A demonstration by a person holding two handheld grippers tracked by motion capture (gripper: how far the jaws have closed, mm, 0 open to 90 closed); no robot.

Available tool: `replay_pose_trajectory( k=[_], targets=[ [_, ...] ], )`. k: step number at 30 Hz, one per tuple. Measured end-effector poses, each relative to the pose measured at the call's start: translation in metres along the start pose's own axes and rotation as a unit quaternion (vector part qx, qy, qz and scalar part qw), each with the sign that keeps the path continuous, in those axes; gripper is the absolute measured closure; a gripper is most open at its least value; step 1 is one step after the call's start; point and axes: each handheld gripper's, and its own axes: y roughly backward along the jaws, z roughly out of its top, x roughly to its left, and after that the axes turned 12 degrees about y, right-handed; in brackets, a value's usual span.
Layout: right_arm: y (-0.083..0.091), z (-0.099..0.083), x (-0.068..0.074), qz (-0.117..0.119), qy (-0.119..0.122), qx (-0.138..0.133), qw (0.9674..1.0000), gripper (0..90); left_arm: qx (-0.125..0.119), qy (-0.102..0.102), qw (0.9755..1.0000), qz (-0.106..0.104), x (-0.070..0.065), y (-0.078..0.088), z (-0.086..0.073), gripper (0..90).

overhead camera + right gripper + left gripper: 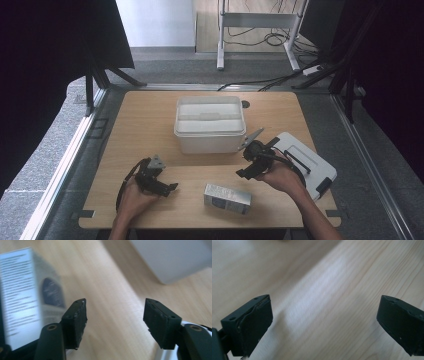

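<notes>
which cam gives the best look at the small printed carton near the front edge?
High view: the whole carton lies on the table between both hands, clear of the right gripper. The right gripper view catches one blurred printed face to the left of its open jaws. The left gripper view faces bare wood between open jaws.

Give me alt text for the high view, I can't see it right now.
A person holds a hand-held gripper in each hand over a wooden table: the left hand-held gripper near the front left, the right hand-held gripper open above a small grey carton. Behind stands a white lidded plastic bin; a white case lies at the right.
</notes>
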Motion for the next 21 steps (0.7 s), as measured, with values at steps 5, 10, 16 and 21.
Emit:
replay_pose_trajectory(
  k=[5,10,16,21],
  targets=[
    [-0.007,-0.015,-0.02,-0.033,-0.033,-0.047,0.9978,28.2,-0.016,-0.014,0.9997,-0.01,0.005,0.013,0.03,1.7],
    [-0.019,-0.02,-0.036,-0.055,-0.053,-0.08,0.9939,19.8,-0.026,-0.021,0.9988,-0.035,0.011,0.017,0.062,1.7],
    [-0.038,-0.012,-0.053,-0.072,-0.076,-0.119,0.9873,6.3,0.0,-0.036,0.9984,-0.043,0.018,0.002,0.098,0.0],
    [-0.049,-0.008,-0.064,-0.065,-0.091,-0.148,0.9826,0.0,-0.011,-0.03,0.9987,-0.04,0.025,-0.005,0.111,0.0]
  ],
)
